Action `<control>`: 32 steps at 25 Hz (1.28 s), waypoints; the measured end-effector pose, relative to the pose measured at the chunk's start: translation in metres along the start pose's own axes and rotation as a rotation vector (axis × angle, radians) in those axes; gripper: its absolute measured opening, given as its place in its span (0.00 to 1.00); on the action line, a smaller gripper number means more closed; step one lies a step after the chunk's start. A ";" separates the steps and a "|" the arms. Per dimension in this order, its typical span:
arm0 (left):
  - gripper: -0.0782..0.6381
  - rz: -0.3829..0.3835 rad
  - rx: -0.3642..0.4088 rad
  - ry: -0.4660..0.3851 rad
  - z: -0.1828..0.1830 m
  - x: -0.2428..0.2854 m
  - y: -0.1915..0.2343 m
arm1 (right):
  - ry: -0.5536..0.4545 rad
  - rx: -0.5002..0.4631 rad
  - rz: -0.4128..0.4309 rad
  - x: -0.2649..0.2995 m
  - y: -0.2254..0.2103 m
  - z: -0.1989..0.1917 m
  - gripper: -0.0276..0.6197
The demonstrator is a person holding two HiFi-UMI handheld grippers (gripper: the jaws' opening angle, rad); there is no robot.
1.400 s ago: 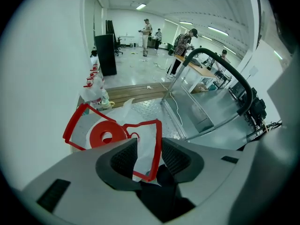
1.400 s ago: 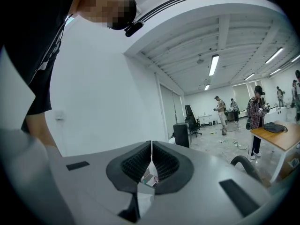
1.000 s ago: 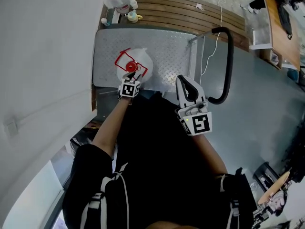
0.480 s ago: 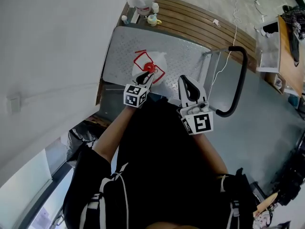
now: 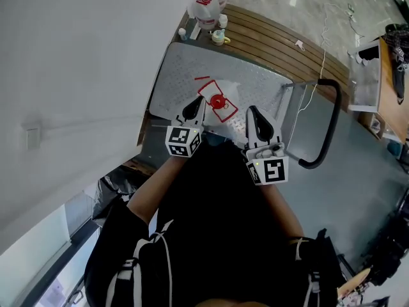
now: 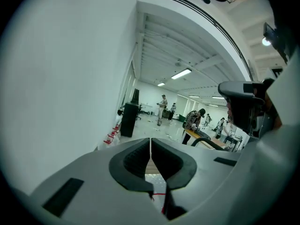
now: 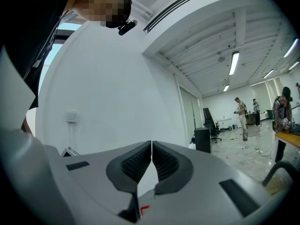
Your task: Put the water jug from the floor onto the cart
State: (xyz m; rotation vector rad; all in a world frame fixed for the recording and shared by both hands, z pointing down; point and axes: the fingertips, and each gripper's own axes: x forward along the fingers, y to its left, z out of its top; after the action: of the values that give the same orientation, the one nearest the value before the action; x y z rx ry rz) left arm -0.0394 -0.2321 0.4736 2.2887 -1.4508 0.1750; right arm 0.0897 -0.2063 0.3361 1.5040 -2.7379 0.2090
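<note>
Seemingly done: the clear, red-capped water jug [image 5: 220, 102] stands on the grey metal cart [image 5: 182, 69], upper centre. The left gripper [image 5: 192, 107] jaws have just clenched empty; the right gripper [image 5: 255, 115] is likewise clenched.

Water jug [image 5: 218, 102] on cart [image 5: 182, 69]
</note>
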 end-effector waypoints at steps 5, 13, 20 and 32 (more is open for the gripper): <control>0.15 0.020 0.133 -0.111 0.044 -0.014 0.007 | -0.010 -0.040 -0.003 0.016 0.017 0.007 0.07; 0.15 -0.018 0.274 -0.287 0.101 -0.029 0.004 | -0.024 -0.059 -0.044 0.030 0.030 0.015 0.07; 0.15 -0.038 0.272 -0.268 0.099 -0.041 0.018 | -0.031 -0.063 -0.072 0.042 0.049 0.017 0.07; 0.15 -0.074 0.292 -0.266 0.098 -0.050 0.045 | 0.006 -0.054 -0.184 0.047 0.060 0.002 0.07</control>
State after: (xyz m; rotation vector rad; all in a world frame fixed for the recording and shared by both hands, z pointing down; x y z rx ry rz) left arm -0.1130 -0.2470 0.3814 2.6831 -1.5505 0.0651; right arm 0.0139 -0.2140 0.3305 1.7243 -2.5579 0.1357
